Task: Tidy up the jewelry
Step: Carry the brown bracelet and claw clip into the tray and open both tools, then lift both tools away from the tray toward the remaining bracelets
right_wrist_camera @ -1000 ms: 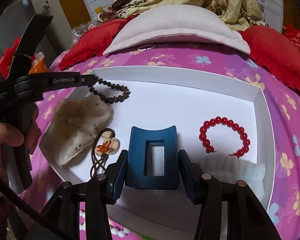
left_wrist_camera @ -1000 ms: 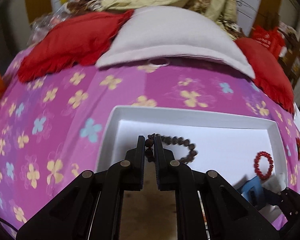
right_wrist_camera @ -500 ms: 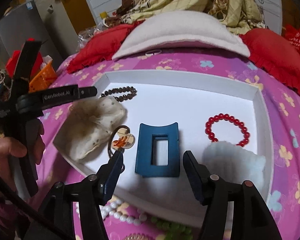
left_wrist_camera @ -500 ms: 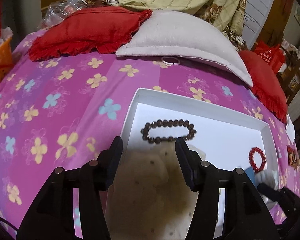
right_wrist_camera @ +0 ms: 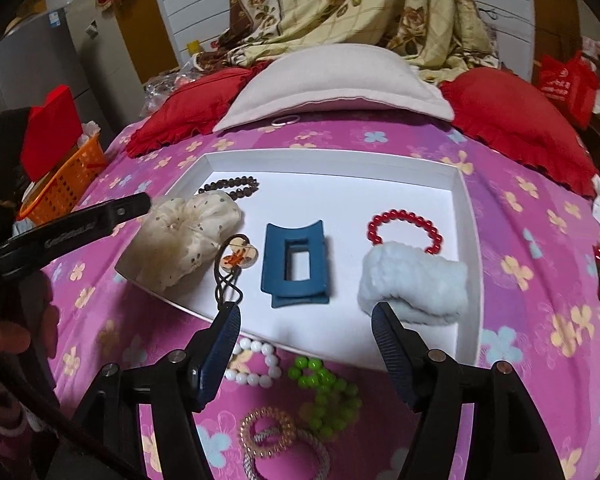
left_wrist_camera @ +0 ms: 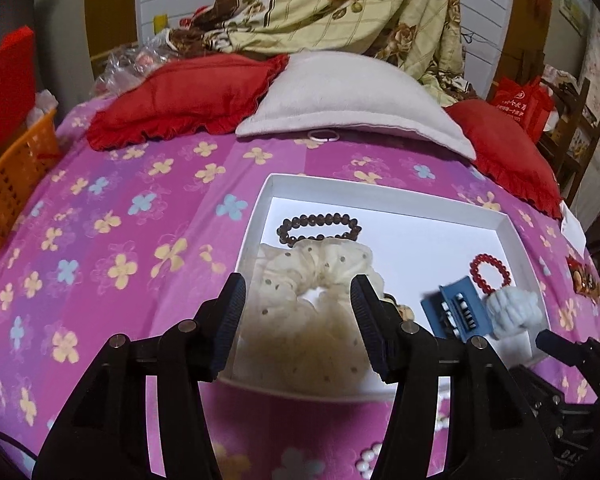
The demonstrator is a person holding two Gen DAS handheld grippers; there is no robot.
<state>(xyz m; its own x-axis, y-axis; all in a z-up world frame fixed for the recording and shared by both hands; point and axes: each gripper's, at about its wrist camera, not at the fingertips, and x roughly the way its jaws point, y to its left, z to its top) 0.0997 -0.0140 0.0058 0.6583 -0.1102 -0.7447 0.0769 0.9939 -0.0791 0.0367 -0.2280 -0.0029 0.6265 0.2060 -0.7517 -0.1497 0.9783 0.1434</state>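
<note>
A white tray (right_wrist_camera: 466,208) lies on the pink flowered bedspread. In it lie a brown bead bracelet (right_wrist_camera: 230,186), a cream dotted scrunchie (right_wrist_camera: 188,232), a heart charm hair tie (right_wrist_camera: 236,258), a blue claw clip (right_wrist_camera: 296,266), a red bead bracelet (right_wrist_camera: 404,226) and a white fluffy scrunchie (right_wrist_camera: 414,290). My left gripper (left_wrist_camera: 298,300) is open and empty above the cream scrunchie (left_wrist_camera: 308,312); the brown bracelet (left_wrist_camera: 318,230) lies beyond it. My right gripper (right_wrist_camera: 306,322) is open and empty at the tray's near edge. Outside the tray lie a white bead bracelet (right_wrist_camera: 254,364), a green bead bracelet (right_wrist_camera: 328,394) and gold spiral hair ties (right_wrist_camera: 268,432).
Red cushions (left_wrist_camera: 188,98) and a pale pillow (left_wrist_camera: 348,96) lie at the bed's far side, with a small ring (left_wrist_camera: 322,135) in front. An orange basket (left_wrist_camera: 16,176) stands at the left edge. A red bag (left_wrist_camera: 520,100) is at the far right.
My left gripper opened, left the brown bracelet in the tray and drew back. My right gripper opened, released the blue claw clip and drew back toward the tray's near edge.
</note>
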